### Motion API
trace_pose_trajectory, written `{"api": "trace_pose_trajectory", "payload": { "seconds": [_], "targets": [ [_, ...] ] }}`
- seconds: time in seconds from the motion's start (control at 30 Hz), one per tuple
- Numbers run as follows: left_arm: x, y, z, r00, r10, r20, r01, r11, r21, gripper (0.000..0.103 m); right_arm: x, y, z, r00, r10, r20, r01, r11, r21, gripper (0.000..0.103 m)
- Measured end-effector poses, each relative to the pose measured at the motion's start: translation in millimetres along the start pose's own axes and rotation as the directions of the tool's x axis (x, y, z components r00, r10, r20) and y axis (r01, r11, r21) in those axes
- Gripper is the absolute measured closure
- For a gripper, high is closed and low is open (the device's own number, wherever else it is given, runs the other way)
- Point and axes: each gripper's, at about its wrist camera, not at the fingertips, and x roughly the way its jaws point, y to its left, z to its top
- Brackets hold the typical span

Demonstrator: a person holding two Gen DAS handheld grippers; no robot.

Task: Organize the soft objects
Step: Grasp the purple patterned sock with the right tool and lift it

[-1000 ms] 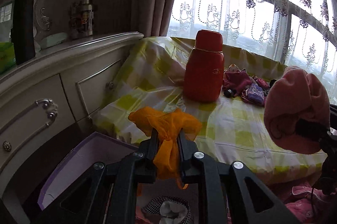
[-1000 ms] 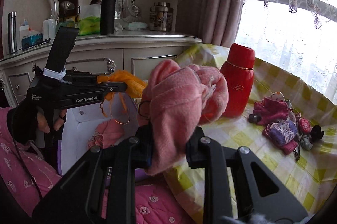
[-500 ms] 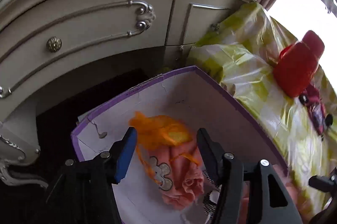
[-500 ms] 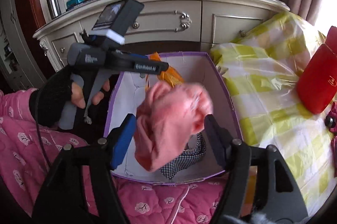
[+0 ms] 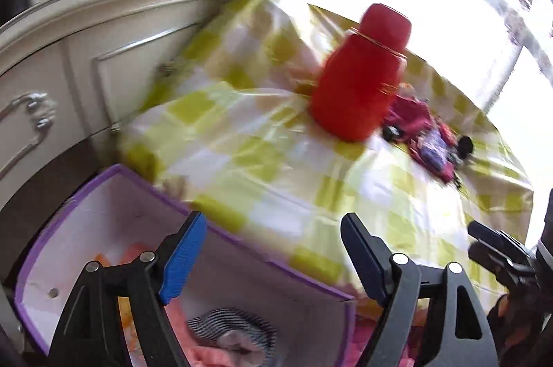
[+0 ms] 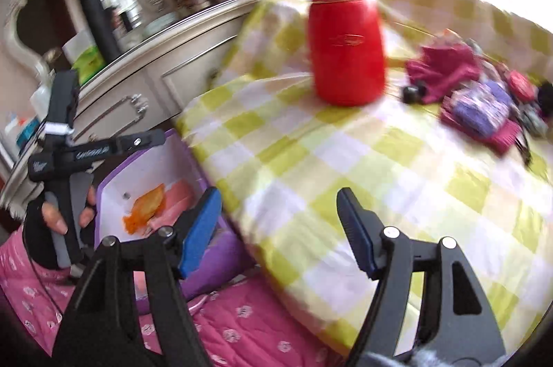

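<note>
A: Beside the dresser [image 6: 145, 80], down at the table's edge, sits the purple-rimmed box [image 5: 114, 173]; why so low?

B: Likely so soft things can simply fall in; an orange cloth [image 6: 147, 203] and a pink piece [image 6: 179, 194] lie on its white floor, and in the left wrist view a checked dark-and-white fabric [image 5: 228, 325] rests near the front wall.

A: And the grippers?

B: The left gripper [image 5: 273, 249] has nothing between its blue pads [image 5: 181, 256], and its jaws are opening wider; the right gripper [image 6: 280, 228] is also empty, its jaws parting over the checked yellow cloth [image 6: 345, 159]; neither touches any fabric.

A: What remains?

B: A heap of small soft items [image 6: 477, 97], red and purple, lies on the table just beside the red flask [image 6: 345, 35], well apart from the box; I judge both tools are aimed that way to fetch more.

A: Why is the flask standing there?

B: Cannot tell; it looks hard, so probably no part of the sorting; it could be knocked over when reaching past it.

A: The person?

B: A gloved hand [image 6: 58, 222] grips the left tool's handle above the box.
</note>
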Motion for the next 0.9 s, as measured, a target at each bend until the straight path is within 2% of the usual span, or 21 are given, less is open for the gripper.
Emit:
{"api": "trace_pose_trajectory", "payload": {
  "seconds": [0.1, 0.17, 0.27, 0.33, 0.43, 0.57, 0.63, 0.77, 0.83, 0.9],
  "targets": [
    [46.5, -60.0, 15.7, 0.986, -0.132, -0.105, 0.142, 0.985, 0.097, 0.02, -11.8, -56.4, 0.4, 0.993, -0.119, 0.027, 0.113, 0.982, 0.151, 0.027],
    [83.7, -97.3, 24.4, 0.974, -0.161, -0.16, 0.184, 0.973, 0.141, 0.02, -15.8, -88.5, 2.4, 0.984, -0.175, 0.029, 0.165, 0.962, 0.217, 0.026],
    [137.2, -146.7, 31.2, 0.96, -0.17, -0.22, 0.209, 0.964, 0.166, 0.02, -16.3, -130.0, 9.5, 0.968, -0.25, 0.033, 0.231, 0.929, 0.288, 0.026],
    [163.3, -174.9, 35.2, 0.964, -0.173, -0.2, 0.215, 0.953, 0.212, 0.02, -14.5, -156.1, 18.7, 0.958, -0.282, 0.041, 0.254, 0.91, 0.327, 0.026],
    [189.8, -204.8, 39.7, 0.984, -0.124, -0.129, 0.157, 0.943, 0.292, 0.02, -4.6, -185.5, 41.4, 0.951, -0.303, 0.057, 0.267, 0.9, 0.344, 0.026],
    [216.4, -213.3, 47.5, 0.994, -0.07, -0.083, 0.094, 0.939, 0.331, 0.02, 27.7, -208.0, 78.5, 0.95, -0.309, 0.053, 0.28, 0.912, 0.3, 0.026],
    [226.7, -206.9, 46.5, 0.992, -0.066, -0.11, 0.097, 0.947, 0.305, 0.02, 48.8, -213.8, 94.9, 0.95, -0.31, 0.037, 0.29, 0.919, 0.269, 0.026],
    [222.6, -205.0, 49.0, 0.984, -0.132, -0.117, 0.161, 0.945, 0.284, 0.015, 93.9, -219.1, 116.8, 0.943, -0.332, -0.019, 0.328, 0.92, 0.212, 0.023],
    [220.4, -198.5, 52.0, 0.975, -0.187, -0.121, 0.212, 0.946, 0.247, 0.011, 114.1, -217.9, 120.6, 0.94, -0.336, -0.061, 0.341, 0.919, 0.195, 0.023],
    [220.0, -190.0, 54.5, 0.965, -0.235, -0.117, 0.255, 0.945, 0.204, 0.01, 126.2, -211.1, 121.8, 0.929, -0.365, -0.06, 0.37, 0.916, 0.155, 0.021]
  ]
}}
